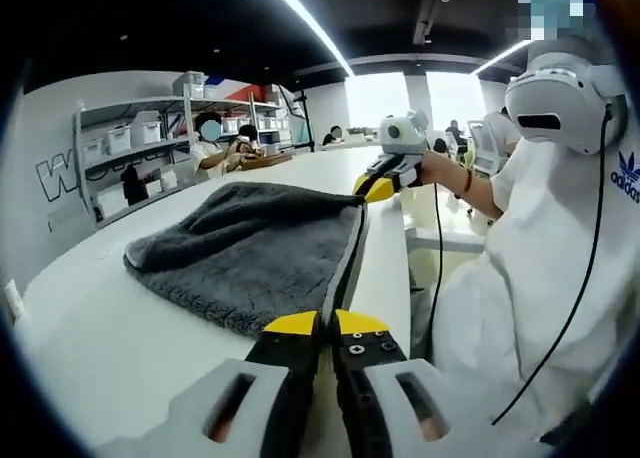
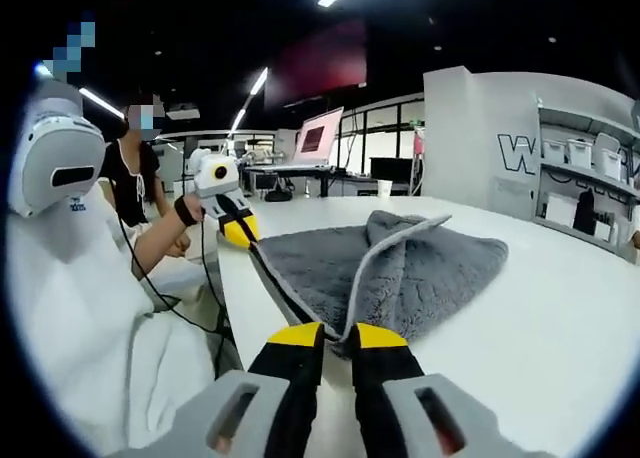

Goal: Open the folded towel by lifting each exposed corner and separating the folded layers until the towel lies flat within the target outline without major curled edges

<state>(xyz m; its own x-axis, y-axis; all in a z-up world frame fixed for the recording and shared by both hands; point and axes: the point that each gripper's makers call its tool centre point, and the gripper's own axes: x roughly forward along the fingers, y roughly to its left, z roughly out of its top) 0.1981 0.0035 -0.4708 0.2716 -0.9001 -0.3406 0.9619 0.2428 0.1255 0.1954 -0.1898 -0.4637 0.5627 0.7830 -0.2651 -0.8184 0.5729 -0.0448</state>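
Here, the grey towel lies on the white table, still partly folded, with one layer doubled over the far part.

Left gripper: in the left gripper view, the yellow-tipped jaws are pressed together on the towel's near edge, and a thin strip of hem runs up from between them. In the right gripper view, this gripper sits at the towel's far corner, held in the person's hand.

Right gripper: in the right gripper view, the jaws stand nearly closed, pinching the towel's near corner; the light hem rises from the tips and curves across the cloth. In the left gripper view, this gripper grips the towel's far corner.

The towel edge between the two grippers is lifted off the table and drawn taut. The person in white stands beside that edge of the towel.
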